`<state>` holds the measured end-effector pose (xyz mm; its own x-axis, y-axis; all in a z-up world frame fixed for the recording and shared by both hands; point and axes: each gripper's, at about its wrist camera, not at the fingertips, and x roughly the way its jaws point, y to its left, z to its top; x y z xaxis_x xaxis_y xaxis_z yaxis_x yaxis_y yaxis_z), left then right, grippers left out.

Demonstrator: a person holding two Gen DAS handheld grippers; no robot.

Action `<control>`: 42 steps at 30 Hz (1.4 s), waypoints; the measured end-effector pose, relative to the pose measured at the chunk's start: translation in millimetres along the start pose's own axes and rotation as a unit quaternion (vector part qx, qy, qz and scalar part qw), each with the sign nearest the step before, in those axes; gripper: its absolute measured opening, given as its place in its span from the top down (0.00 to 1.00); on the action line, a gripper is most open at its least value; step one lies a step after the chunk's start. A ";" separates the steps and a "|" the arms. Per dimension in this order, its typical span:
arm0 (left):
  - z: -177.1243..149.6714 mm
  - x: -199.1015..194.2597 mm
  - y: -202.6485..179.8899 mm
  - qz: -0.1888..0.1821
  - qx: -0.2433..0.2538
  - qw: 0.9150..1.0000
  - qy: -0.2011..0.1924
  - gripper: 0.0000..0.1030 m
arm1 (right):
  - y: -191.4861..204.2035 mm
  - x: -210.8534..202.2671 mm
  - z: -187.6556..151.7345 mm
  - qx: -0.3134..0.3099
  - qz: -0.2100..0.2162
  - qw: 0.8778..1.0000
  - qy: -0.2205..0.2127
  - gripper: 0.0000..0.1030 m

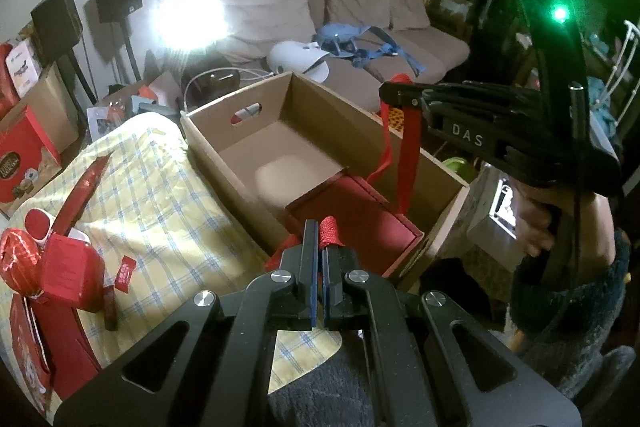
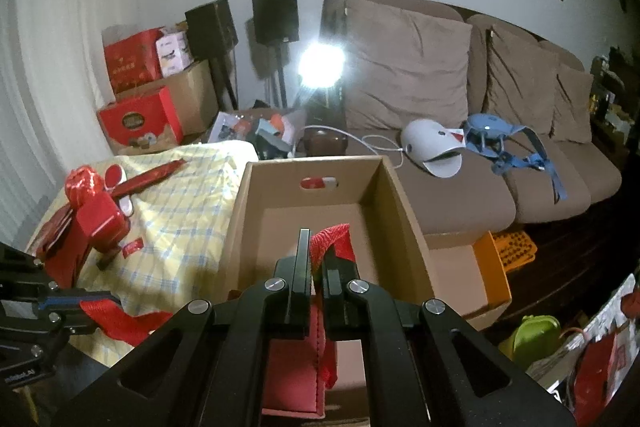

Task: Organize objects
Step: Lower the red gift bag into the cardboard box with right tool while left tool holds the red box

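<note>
While held by its straps | red bag [image 1: 356, 215] inside cardboard box [image 1: 224, 131]

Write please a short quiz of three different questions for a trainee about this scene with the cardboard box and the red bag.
1. True or false: both grippers are shut on red ribbon handles.
2. Where does the red bag sit? A) on the sofa B) in the cardboard box C) on the checked cloth
3. Fill in: the far end of the box, below its handle hole, is ____.

Key
1. True: the left gripper pinches one red ribbon handle, and the right gripper pinches the other red ribbon handle.
2. B, at the near end of the box.
3. Empty; only bare cardboard shows there.
</note>
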<state>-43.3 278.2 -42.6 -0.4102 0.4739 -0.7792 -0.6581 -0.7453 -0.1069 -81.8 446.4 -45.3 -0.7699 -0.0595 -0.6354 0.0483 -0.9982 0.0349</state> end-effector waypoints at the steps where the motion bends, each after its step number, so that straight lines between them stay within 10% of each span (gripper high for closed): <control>1: 0.0 -0.2 0.0 0.000 0.000 1.000 0.000 0.99 | -0.7 0.6 -0.2 0.001 0.001 1.000 0.002 0.97; 42: 33.0 67.6 7.5 -0.002 -0.013 1.000 -0.014 0.99 | -23.4 57.6 -28.8 0.039 0.016 0.992 0.122 0.96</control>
<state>-96.8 320.1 -75.6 -0.4242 0.4900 -0.7616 -0.6432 -0.7551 -0.1275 -108.9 466.5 -104.9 -0.5918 -0.0979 -0.8001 0.0129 -0.9936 0.1120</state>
